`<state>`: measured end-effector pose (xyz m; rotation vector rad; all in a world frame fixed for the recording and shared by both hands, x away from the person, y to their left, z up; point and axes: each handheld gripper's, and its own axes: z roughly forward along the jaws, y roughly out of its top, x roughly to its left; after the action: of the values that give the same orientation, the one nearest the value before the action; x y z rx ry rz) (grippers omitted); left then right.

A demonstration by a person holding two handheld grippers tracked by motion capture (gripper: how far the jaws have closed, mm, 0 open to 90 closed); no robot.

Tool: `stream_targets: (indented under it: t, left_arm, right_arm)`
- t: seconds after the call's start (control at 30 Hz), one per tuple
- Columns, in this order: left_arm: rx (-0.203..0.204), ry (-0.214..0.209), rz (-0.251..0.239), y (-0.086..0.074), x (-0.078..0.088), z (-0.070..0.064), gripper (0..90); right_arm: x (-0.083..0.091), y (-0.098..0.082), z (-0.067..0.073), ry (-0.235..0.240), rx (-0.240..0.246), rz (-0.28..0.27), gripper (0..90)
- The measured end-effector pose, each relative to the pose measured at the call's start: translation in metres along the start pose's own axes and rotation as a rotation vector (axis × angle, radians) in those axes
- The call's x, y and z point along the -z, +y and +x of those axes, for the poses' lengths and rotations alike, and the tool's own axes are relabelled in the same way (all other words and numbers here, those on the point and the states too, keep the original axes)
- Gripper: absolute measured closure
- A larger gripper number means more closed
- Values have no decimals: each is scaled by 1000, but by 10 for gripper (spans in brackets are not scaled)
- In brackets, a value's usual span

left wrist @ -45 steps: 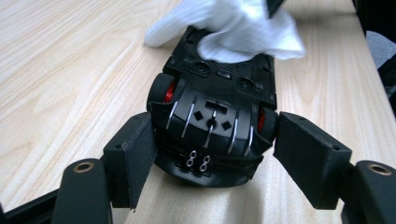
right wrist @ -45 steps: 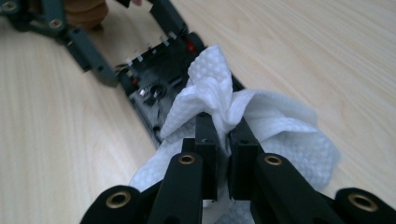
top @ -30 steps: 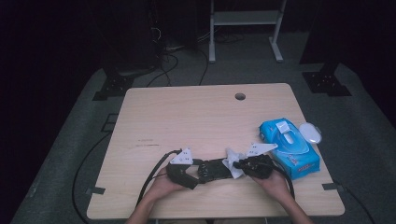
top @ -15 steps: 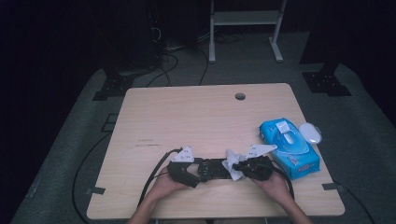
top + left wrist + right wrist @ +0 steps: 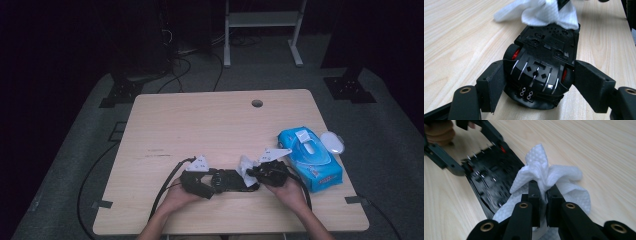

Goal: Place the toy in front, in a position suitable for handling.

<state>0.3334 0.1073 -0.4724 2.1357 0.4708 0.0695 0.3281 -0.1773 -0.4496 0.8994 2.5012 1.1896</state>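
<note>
A black toy car (image 5: 544, 50) lies belly up on the wooden table (image 5: 200, 125), near its front edge. My left gripper (image 5: 537, 80) holds the car's end between its pads (image 5: 494, 85). Its jaws have just been closing, and they press on the car's sides. My right gripper (image 5: 543, 192) is shut on a crumpled white wipe (image 5: 564, 177), which rests on the far end of the car's underside (image 5: 491, 177). In the high view the left gripper (image 5: 220, 181) and the right gripper (image 5: 250, 172) face each other across the car (image 5: 227, 180), with the wipe (image 5: 245, 165) between them.
A blue pack of wipes (image 5: 310, 157) lies at the right of the table, with a small white oval object (image 5: 332, 142) beside it at the edge. A round cable hole (image 5: 257, 103) sits near the far edge. Cables trail from both grippers off the front.
The right gripper with the wipe has shifted slightly left along the car. The left gripper and the car have stayed in place.
</note>
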Motion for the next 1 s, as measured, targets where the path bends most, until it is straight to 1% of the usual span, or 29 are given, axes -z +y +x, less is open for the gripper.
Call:
stream_targets:
  t: [0.03, 0.07, 0.1, 0.17, 0.2, 0.23, 0.27, 0.3, 0.33, 0.37, 0.47, 0.57, 0.63, 0.73, 0.77, 0.8, 0.87, 0.93, 0.97, 1.0]
  left_arm:
    - [4, -1, 6, 0, 0, 0, 263]
    - [7, -5, 7, -1, 0, 1, 262]
    - [14, -10, 6, 0, 1, 2, 263]
    - [30, -22, 5, 0, 2, 3, 263]
    - [44, -25, 7, 0, 2, 3, 262]
    - [48, -29, 9, 0, 3, 4, 262]
    - [59, -36, 3, 0, 5, 4, 256]
    - [73, -43, -6, 0, 7, 6, 256]
    - [84, -44, -7, 1, 9, 7, 254]
    - [96, -45, -5, 0, 10, 9, 244]
    - [123, -38, 0, -1, 12, 13, 227]
    - [166, -58, -6, -3, 13, 16, 222]
    - [183, -64, 4, -3, 12, 17, 225]
    - [221, -75, 25, -4, 11, 20, 229]
    - [238, -82, 32, -4, 11, 21, 231]
    - [265, -95, 31, -5, 10, 23, 232]
    - [304, -112, 31, -5, 12, 25, 246]
    - [367, -116, 35, -5, 12, 28, 272]
    - [409, -131, 30, -5, 12, 30, 273]
    - [437, -150, 19, -6, 11, 33, 276]
  right_arm:
    - [3, -1, -1, 15, -5, -7, 839]
    - [4, -1, 0, 42, -18, -19, 838]
    - [5, -1, 3, 64, -20, -25, 838]
    - [4, -1, 10, 104, 1, -26, 832]
    - [-1, -2, 16, 101, 39, 9, 826]
    - [-1, -2, 16, 101, 39, 9, 826]
    - [-2, -4, 18, 91, 53, 5, 826]
    - [-2, -5, 17, 95, 55, -1, 826]
    - [-2, -6, 17, 102, 42, 2, 827]
    - [-2, -7, 16, 102, 41, 1, 827]
    - [-2, -8, 16, 94, 53, 1, 827]
    - [-2, -9, 16, 98, 57, 3, 828]
    - [-2, -9, 16, 100, 58, 1, 828]
    - [-2, -9, 16, 101, 62, 0, 828]
    - [-2, -9, 16, 100, 66, -3, 829]
    - [-2, -9, 16, 100, 67, -3, 828]
    - [-2, -9, 16, 99, 72, -5, 828]
    - [-2, -9, 16, 99, 79, -5, 828]
    - [-2, -10, 16, 98, 88, -7, 828]
    - [-2, -10, 17, 98, 97, -7, 828]
